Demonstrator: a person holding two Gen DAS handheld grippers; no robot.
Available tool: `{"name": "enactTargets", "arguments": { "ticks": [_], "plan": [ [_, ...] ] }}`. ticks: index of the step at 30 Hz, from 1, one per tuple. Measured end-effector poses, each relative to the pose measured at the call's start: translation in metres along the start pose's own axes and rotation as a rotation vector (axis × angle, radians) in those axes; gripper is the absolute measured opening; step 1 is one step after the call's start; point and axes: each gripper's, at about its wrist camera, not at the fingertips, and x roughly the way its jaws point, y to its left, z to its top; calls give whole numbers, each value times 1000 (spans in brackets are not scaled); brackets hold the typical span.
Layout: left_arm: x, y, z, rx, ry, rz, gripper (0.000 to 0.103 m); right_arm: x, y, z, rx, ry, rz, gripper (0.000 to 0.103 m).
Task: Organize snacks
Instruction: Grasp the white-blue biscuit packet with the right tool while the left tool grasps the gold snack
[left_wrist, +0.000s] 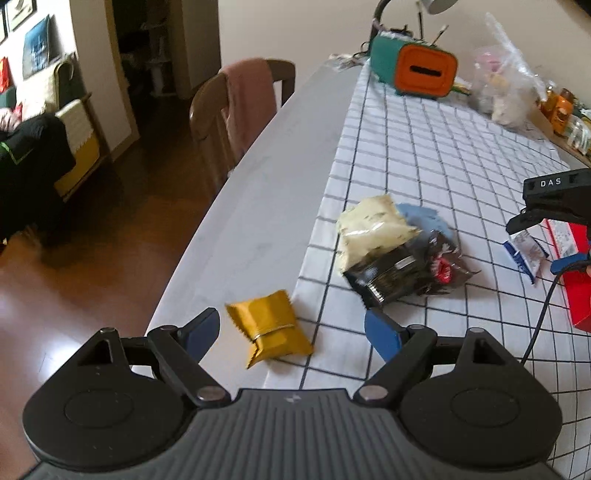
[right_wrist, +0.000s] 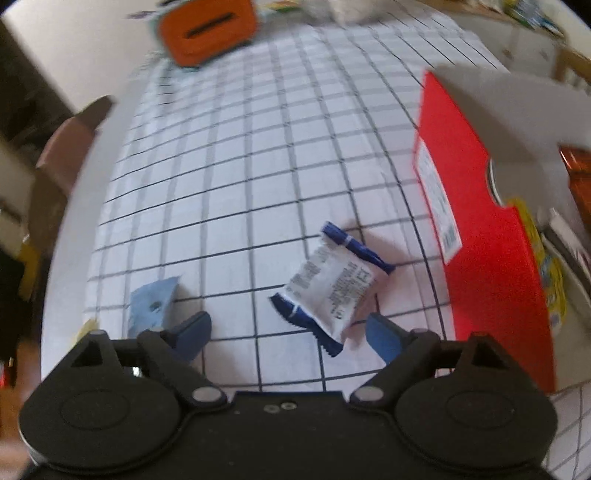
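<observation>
so the gold snack packet (left_wrist: 271, 326) lay near the table's (left_wrist: 236, 229) left edge, half on the checked cloth (left_wrist: 424, 158), between the wide-open fingers of the left gripper (left_wrist: 291, 332), untouched. further right sat a cream packet (left_wrist: 373, 229) piled on a black one (left_wrist: 402, 273). the blue-white packet (right_wrist: 328, 284) lay between the right gripper's (right_wrist: 286, 332) spread fingers, not gripped, beside the red box (right_wrist: 480, 236).

The left gripper (left_wrist: 291, 332) is hanging wide open over a gold snack packet (left_wrist: 269, 328) lying at the edge of the checked tablecloth (left_wrist: 424, 155), pads clear of it. Beyond, a pale yellow packet (left_wrist: 373, 229) is overlapping a black packet (left_wrist: 402, 273). The right gripper (left_wrist: 554, 206) is poking in beside a blue-and-white packet (left_wrist: 526, 254).
</observation>
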Motion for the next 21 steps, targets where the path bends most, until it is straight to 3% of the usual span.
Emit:
{"name": "enactTargets", "arguments": {
  "ticks": [8,21],
  "plan": [
    [17,4,-2,-44,74,-3,86,21,-10,12,175,-24,-110,81],
    [42,2,1,-98,150,-15,86,36,-7,17,154,-25,-190,68]
  ]
}}
